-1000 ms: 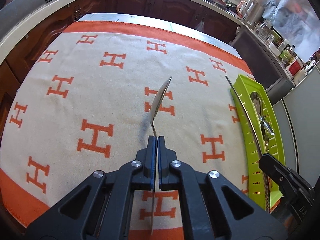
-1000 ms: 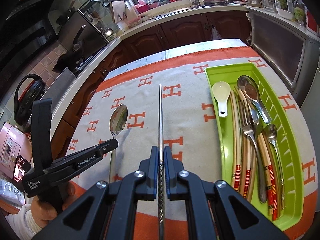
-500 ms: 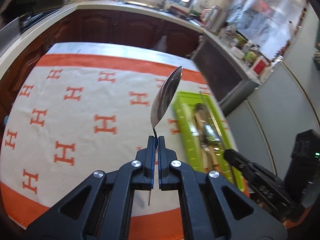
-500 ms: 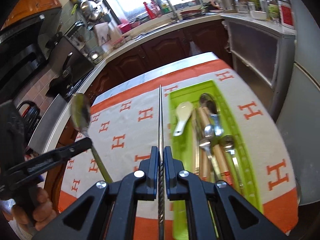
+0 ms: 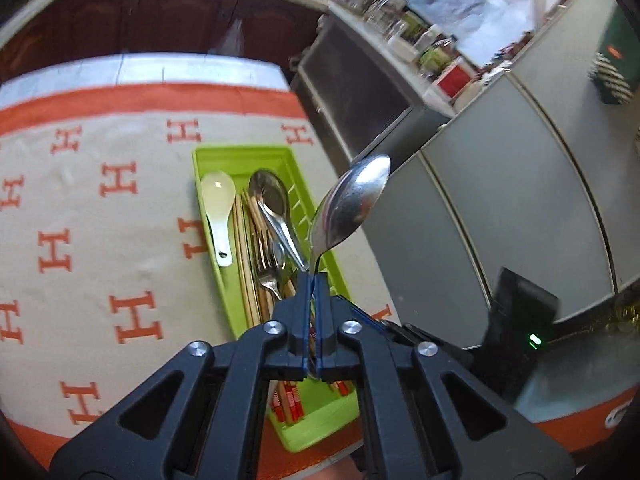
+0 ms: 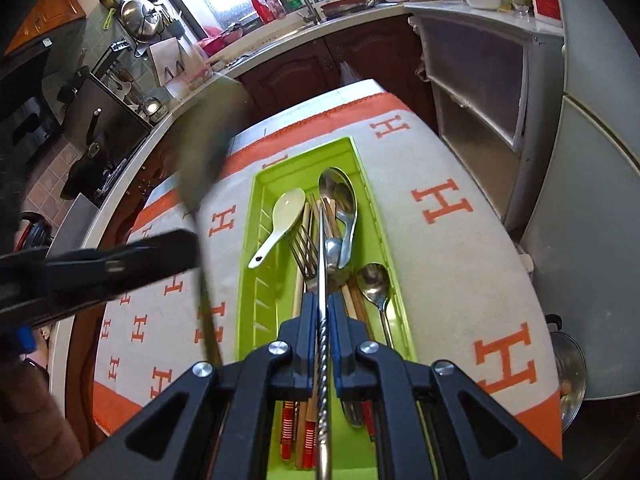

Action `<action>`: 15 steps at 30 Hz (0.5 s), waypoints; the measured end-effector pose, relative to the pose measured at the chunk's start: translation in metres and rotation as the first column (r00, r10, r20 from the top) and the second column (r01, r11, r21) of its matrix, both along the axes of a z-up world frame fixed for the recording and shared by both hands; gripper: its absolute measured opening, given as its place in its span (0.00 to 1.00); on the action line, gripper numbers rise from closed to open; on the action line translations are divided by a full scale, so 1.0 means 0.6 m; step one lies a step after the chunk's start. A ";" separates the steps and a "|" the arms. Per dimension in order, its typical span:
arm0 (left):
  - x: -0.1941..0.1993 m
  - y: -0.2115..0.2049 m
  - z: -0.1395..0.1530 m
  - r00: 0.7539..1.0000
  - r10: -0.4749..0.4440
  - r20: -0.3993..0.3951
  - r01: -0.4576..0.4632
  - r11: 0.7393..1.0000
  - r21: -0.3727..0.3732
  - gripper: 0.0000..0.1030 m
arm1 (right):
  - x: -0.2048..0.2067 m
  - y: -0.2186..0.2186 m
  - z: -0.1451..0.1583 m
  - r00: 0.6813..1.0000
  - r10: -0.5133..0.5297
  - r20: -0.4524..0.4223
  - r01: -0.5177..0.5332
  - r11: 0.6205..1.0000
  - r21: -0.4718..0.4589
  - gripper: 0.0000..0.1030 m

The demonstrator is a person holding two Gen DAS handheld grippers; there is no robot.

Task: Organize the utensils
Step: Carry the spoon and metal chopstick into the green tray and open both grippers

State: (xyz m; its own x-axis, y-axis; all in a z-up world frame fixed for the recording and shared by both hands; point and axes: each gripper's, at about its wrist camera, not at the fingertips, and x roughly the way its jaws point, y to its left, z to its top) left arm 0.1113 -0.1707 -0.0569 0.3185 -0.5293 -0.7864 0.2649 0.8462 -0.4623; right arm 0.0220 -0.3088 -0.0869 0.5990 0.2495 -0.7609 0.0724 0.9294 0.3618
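Utensils mostly lie in the green tray (image 5: pixel 208 216) already: a white spoon (image 5: pixel 218 204), a fork (image 5: pixel 266 264), more spoons. Two are left. The left tool (image 5: pixel 311 280) pinches a spoon (image 5: pixel 352 204) above the tray. The right tool (image 6: pixel 323 300) pinches a thin metal stick (image 6: pixel 322 240) over it too.

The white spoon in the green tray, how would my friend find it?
Find the green tray on the orange-and-cream tablecloth. The white spoon lies near its far end, beside the wooden chopsticks. It is the only white, short, stubby piece; the other spoons are shiny metal.
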 end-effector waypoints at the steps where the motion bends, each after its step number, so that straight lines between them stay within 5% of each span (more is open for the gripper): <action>1: 0.009 -0.001 -0.016 1.000 0.013 -0.018 -0.013 1.000 0.006 0.00 | 0.001 -0.001 -0.003 1.000 0.003 -0.007 -0.003 1.000 0.004 0.07; 7: 0.047 -0.011 -0.092 0.993 0.059 -0.100 -0.051 0.996 0.078 0.00 | -0.001 -0.012 -0.013 0.999 -0.014 -0.035 0.015 0.999 0.036 0.19; 15: 0.018 0.032 -0.092 0.995 0.059 -0.082 -0.047 0.989 0.140 0.00 | 0.005 -0.006 -0.025 0.996 0.008 -0.085 0.004 0.991 0.136 0.19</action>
State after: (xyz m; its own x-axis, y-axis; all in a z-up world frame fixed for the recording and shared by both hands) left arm 0.1221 -0.1517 -0.1123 0.2715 -0.3978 -0.8764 0.1824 0.9154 -0.3590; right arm 0.0251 -0.3123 -0.1021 0.5333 0.3554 -0.7677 0.1065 0.8721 0.4776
